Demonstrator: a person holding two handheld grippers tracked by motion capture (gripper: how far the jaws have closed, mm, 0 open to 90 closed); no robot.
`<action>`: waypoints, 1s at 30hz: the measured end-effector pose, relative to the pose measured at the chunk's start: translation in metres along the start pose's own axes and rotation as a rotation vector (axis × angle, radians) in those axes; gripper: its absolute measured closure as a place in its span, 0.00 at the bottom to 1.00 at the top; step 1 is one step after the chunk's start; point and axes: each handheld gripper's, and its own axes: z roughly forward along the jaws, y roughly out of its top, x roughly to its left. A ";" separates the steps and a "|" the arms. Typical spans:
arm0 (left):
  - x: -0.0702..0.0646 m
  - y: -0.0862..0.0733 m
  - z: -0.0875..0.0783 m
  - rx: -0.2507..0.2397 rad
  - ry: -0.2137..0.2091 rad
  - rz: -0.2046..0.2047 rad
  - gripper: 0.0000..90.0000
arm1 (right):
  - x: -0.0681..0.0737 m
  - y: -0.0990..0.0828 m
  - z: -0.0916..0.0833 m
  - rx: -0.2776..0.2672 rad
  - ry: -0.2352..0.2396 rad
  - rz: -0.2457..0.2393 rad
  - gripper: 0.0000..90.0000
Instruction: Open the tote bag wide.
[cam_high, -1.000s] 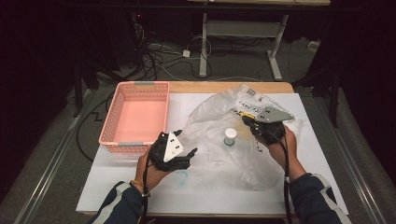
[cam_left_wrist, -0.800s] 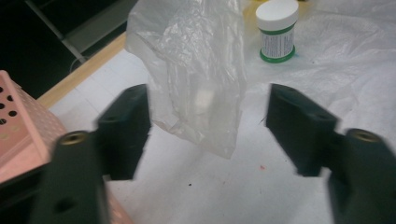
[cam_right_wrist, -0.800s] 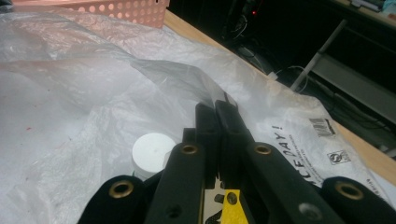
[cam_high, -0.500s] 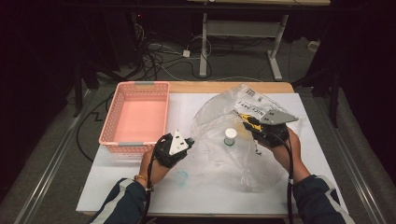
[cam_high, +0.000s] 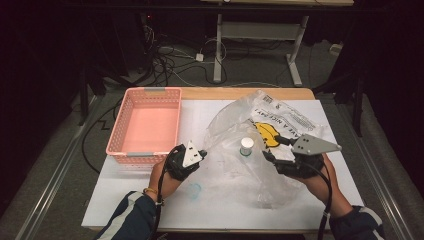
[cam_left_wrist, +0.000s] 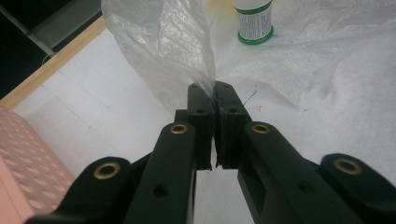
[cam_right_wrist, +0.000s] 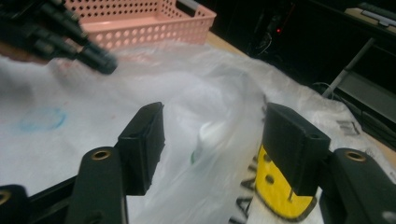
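Left gripper (cam_left_wrist: 214, 93): we are pinching a fold of the clear, crinkled plastic bag (cam_high: 235, 125) between closed jaws, near the table's front-left part.
Right gripper (cam_right_wrist: 210, 135): our jaws have just been opening and are standing apart, with bag film between them but not clamped.
Bag: it is lying across the white table (cam_high: 345, 175), toward the right edge.
Small white bottle (cam_high: 246, 146): it is standing upright under the film.
Pink perforated plastic basket (cam_high: 150, 95): it is sitting at the back-left corner.
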 end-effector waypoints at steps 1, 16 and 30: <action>0.000 0.000 0.000 0.003 0.003 0.005 0.94 | 0.003 -0.003 -0.004 -0.001 0.008 0.001 0.39; -0.004 0.002 0.001 -0.001 0.010 0.016 0.93 | 0.061 -0.051 -0.037 0.053 0.207 -0.054 0.23; -0.006 0.000 0.003 -0.019 0.028 0.023 0.93 | 0.055 -0.084 -0.007 0.218 0.151 -0.158 0.67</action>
